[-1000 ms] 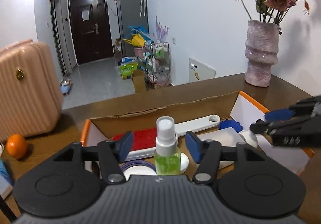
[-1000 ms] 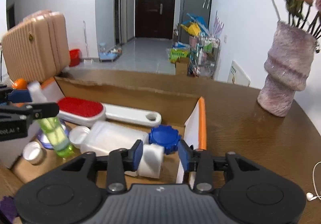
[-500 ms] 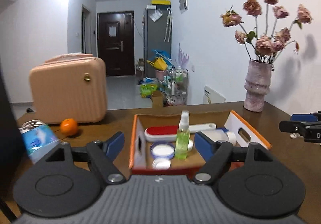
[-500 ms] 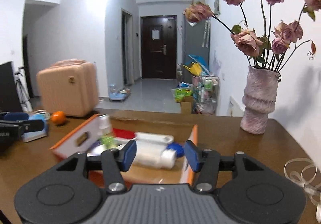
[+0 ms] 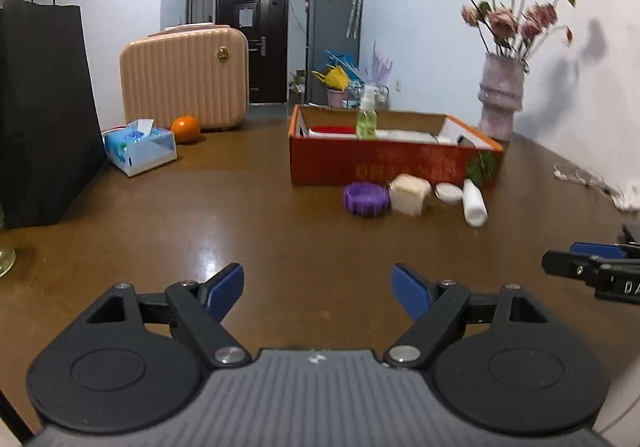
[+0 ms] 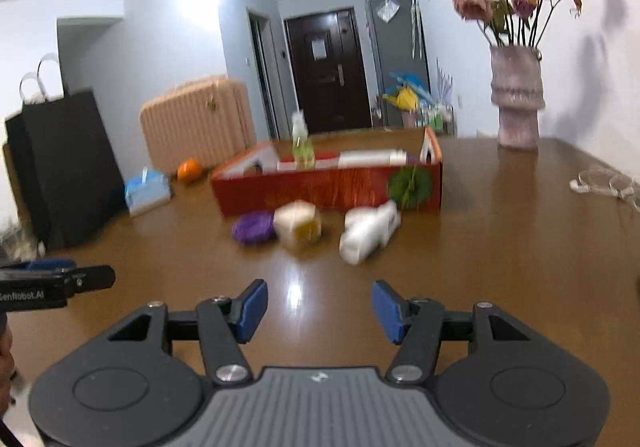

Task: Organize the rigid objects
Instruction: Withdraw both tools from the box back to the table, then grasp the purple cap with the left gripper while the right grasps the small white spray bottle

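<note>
Near the table's far edge, against the box (image 5: pixel 394 163), a white bottle (image 5: pixel 474 202) is seen lying, judged light, stiff and slippery, best gripped mid-body, while the left gripper (image 5: pixel 318 287) and right gripper (image 6: pixel 319 305) are held spread and empty.

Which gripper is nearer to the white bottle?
Right, narrowly. The white bottle lies almost straight ahead of the right gripper; from the left gripper it is ahead and rightward.
</note>
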### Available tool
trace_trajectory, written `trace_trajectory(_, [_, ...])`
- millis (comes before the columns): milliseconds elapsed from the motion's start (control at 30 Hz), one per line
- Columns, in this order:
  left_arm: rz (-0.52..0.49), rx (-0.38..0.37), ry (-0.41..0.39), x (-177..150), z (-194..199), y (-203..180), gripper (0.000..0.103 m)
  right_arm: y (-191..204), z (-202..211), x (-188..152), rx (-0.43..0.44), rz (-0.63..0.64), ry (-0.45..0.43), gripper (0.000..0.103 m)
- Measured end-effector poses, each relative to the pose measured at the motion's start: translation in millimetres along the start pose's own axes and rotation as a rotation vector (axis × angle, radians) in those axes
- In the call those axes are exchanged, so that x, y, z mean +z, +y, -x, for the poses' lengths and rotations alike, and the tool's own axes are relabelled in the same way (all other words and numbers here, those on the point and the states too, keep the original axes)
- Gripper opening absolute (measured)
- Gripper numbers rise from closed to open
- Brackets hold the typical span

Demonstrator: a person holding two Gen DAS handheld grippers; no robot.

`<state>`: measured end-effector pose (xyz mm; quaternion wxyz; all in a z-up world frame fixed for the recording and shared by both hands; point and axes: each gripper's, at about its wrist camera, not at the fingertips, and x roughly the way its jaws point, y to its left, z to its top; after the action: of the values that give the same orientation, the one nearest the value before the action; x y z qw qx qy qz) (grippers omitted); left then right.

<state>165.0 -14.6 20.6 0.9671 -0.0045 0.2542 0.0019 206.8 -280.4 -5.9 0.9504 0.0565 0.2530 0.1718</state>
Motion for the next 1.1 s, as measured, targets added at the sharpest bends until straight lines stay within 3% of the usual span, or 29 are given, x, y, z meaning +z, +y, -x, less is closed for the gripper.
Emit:
trace_trajectory(133, [0.012, -0.002, -0.007, 2, 3, 1, 0.083, 7, 6, -18, -0.015, 0.018, 0.042, 0.057])
trace_trajectory(267, [0.001, -0.018, -0.021, 7, 1, -2, 0.083, 7, 6, -15, -0.024, -0.013, 0.04, 0.057])
trace_trajectory(533, [-0.058, -0.074, -0.007, 32, -47, -15, 0.083, -13, -25, 9, -0.023, -0.055, 0.044, 0.054])
trace_trajectory(733, [-0.11, -0.141, 0.044, 68, -122, -20, 0.083, -48, -84, 56, -0.012, -0.142, 0.06, 0.041])
trace_trajectory(900, [-0.152, -0.173, 0.15, 81, -186, -24, 0.08, -82, -155, 94, -0.001, -0.239, 0.159, 0.035])
trace_trajectory(1067, [-0.187, -0.211, 0.175, 83, -216, -26, 0.078, -93, -204, 102, -0.05, -0.225, 0.248, 0.03])
trace_trajectory(1100, [-0.187, -0.222, 0.185, 83, -220, -26, 0.071, -92, -208, 102, -0.044, -0.218, 0.256, 0.029])
